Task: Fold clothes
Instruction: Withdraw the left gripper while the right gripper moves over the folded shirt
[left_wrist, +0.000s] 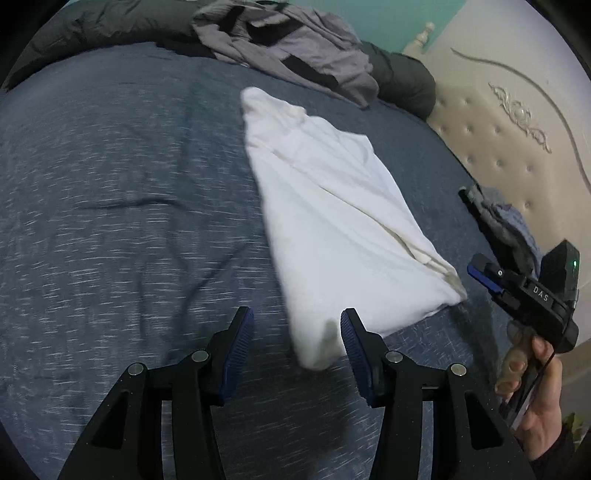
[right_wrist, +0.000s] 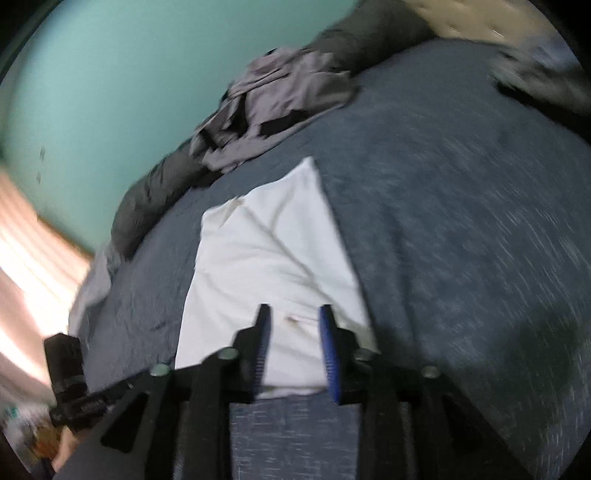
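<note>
- White folded garment (left_wrist: 332, 221) lies flat on the blue-grey bedspread (left_wrist: 110, 184), just ahead of both grippers.
- My left gripper (left_wrist: 297, 321): jaws wide, empty, at its near corner.
- My right gripper (right_wrist: 294, 314): jaws narrow, nothing pinched.
- Risk: a pad snags the near edge, undoing the fold.
- Far: grey clothes pile (left_wrist: 288, 48), unfolded.
</note>
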